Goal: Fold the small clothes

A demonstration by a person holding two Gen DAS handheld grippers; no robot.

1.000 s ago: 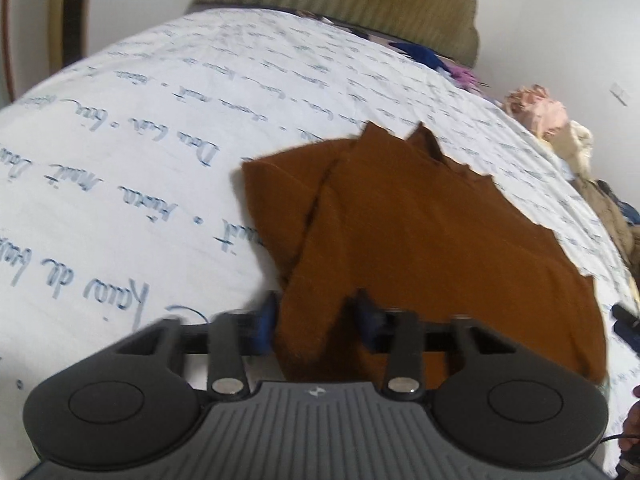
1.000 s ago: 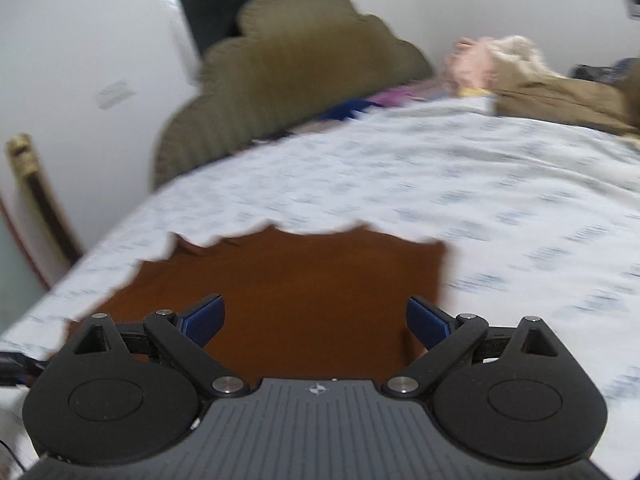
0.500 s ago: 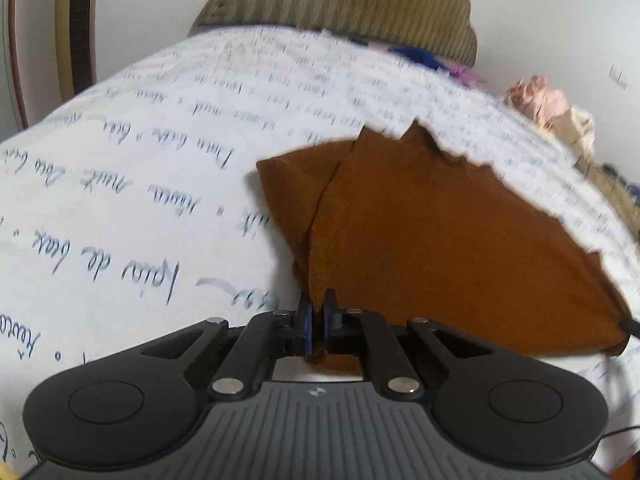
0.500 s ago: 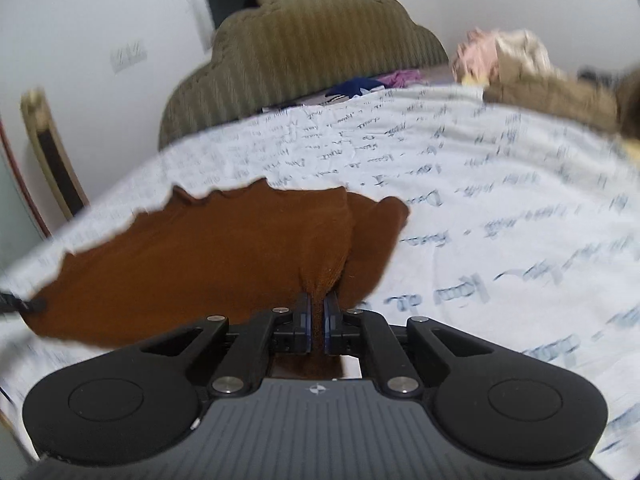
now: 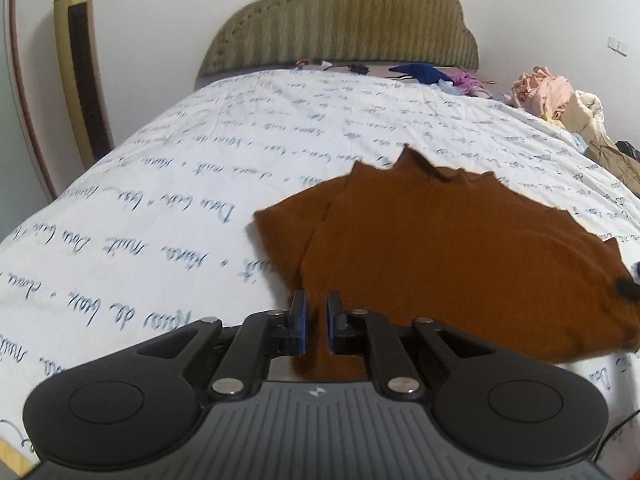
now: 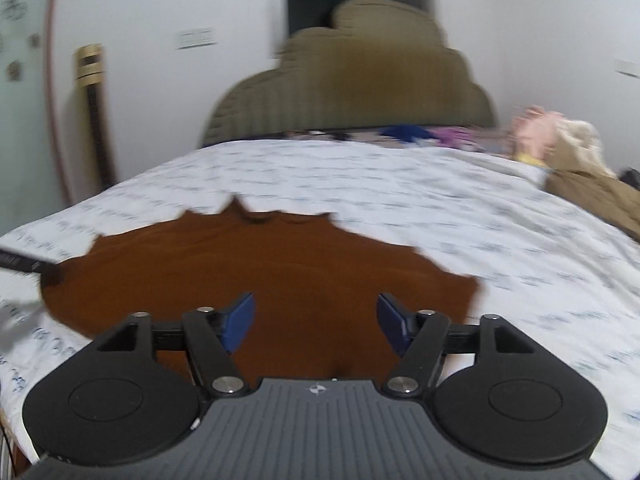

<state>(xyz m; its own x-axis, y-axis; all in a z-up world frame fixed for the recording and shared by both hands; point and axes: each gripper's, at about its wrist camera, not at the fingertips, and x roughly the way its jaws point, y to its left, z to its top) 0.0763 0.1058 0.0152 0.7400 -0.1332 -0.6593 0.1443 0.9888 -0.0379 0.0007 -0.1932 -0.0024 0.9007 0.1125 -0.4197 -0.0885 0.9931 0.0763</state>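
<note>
A small brown garment [image 5: 452,256] lies flat on the white bedsheet with blue script [image 5: 168,216], its left sleeve folded inward. My left gripper [image 5: 316,322] is nearly shut with a narrow gap, pinching the garment's near hem between its blue pads. In the right wrist view the same garment [image 6: 256,268] spreads under my right gripper [image 6: 316,320], which is open and empty just above the near hem. The view is blurred.
An olive padded headboard [image 5: 340,20] stands at the far end. Loose clothes are piled at the far right of the bed [image 5: 556,92] and near the headboard [image 5: 424,74]. A gold and black tower [image 5: 80,64] stands to the left of the bed.
My right gripper went from shut on the garment's edge to open, letting go and swinging to face the headboard. My left gripper stays pinched on the hem, its jaws a little looser.
</note>
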